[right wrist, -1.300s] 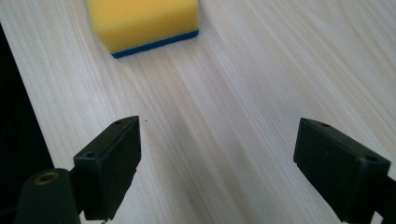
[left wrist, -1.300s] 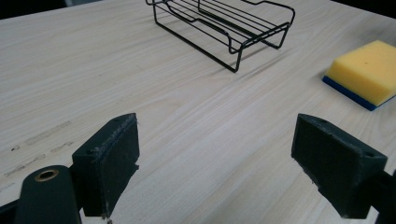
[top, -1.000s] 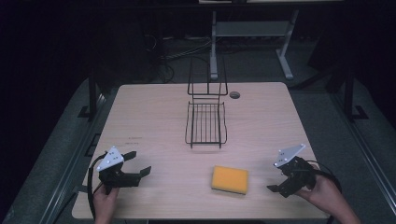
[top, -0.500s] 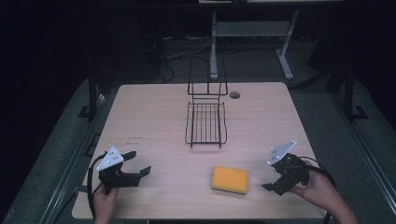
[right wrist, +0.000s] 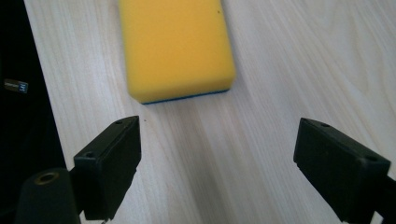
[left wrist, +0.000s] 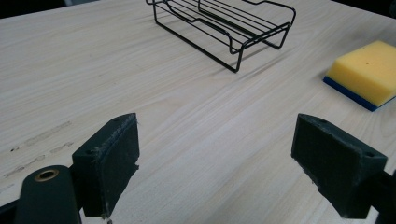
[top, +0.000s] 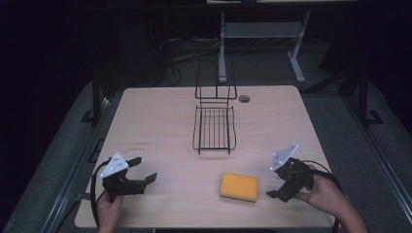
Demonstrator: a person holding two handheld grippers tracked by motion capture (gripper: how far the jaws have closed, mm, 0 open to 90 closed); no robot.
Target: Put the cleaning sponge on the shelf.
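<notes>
A yellow sponge (top: 238, 187) with a blue underside lies flat near the table's front edge, right of centre. My right gripper (top: 274, 183) hovers just to its right, open and pointing at it. In the right gripper view the sponge (right wrist: 175, 46) lies ahead of the wide-apart jaws of the right gripper (right wrist: 219, 140), apart from them. My left gripper (top: 144, 169) stands open at the front left with nothing between its fingers. From the left gripper (left wrist: 219, 140), the sponge (left wrist: 364, 72) shows far right.
A black wire rack (top: 214, 127) with an upright back stands at the table's middle; it appears ahead in the left gripper view as the rack (left wrist: 224, 23). A small round hole (top: 244, 98) sits behind it. The wooden table (top: 160, 121) ends just in front of the sponge.
My right gripper has moved left, closer to the sponge, still open. The left gripper, sponge and rack have not moved.
</notes>
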